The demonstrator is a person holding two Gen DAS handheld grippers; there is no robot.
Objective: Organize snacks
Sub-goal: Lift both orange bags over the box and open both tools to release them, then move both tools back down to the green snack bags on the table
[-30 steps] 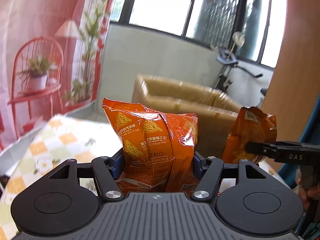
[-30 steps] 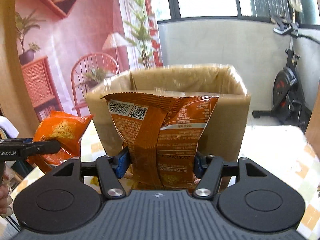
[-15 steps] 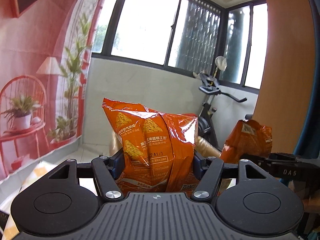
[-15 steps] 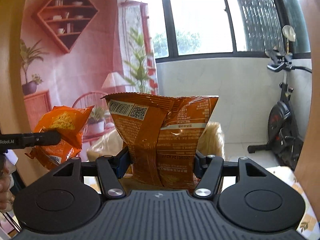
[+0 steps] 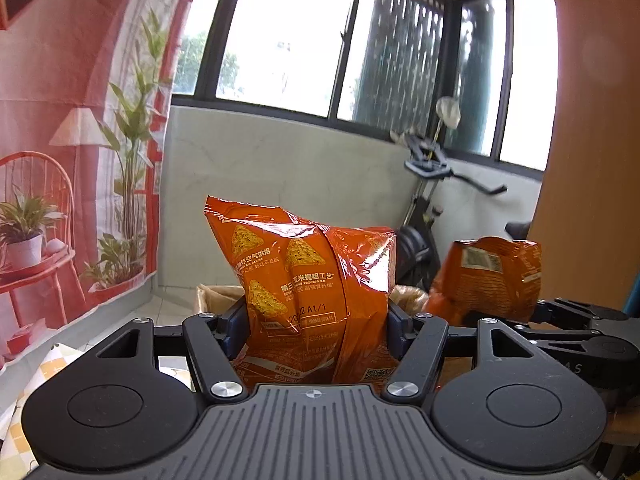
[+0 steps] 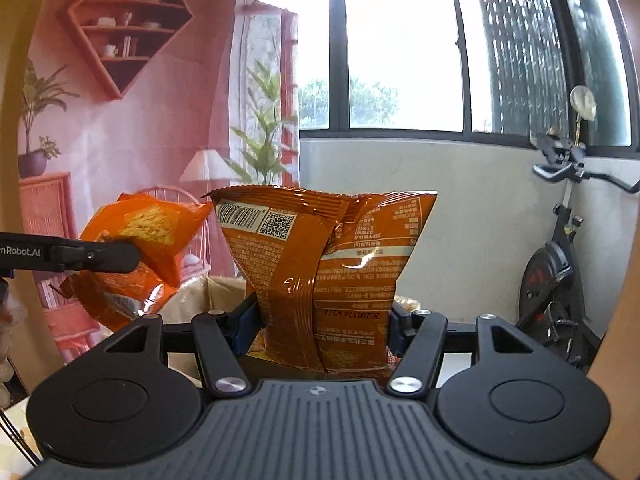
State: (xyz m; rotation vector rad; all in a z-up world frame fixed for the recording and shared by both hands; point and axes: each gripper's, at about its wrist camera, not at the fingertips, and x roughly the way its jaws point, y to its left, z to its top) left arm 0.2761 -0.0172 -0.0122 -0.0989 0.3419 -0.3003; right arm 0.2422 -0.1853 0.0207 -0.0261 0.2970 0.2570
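My left gripper (image 5: pixel 316 320) is shut on an orange chip bag (image 5: pixel 308 276), held upright and raised in the air. My right gripper (image 6: pixel 322 320) is shut on a second orange chip bag (image 6: pixel 340 264), back side and barcode facing me. Each bag shows in the other view: the right one at the right of the left wrist view (image 5: pixel 488 276), the left one at the left of the right wrist view (image 6: pixel 144 248). The rim of a brown cardboard box (image 6: pixel 216 292) peeks out low behind both bags, also in the left wrist view (image 5: pixel 212 296).
An exercise bike (image 6: pixel 560 264) stands at the right by the white wall. A pink printed backdrop (image 6: pixel 120 120) hangs at the left. A checked tablecloth (image 5: pixel 24 396) shows at the lower left. A wooden panel (image 5: pixel 592 140) stands at the right.
Both grippers have risen and tilted up with their bags. The cardboard box has dropped from filling the view to a sliver at the bottom. Both grips are unchanged.
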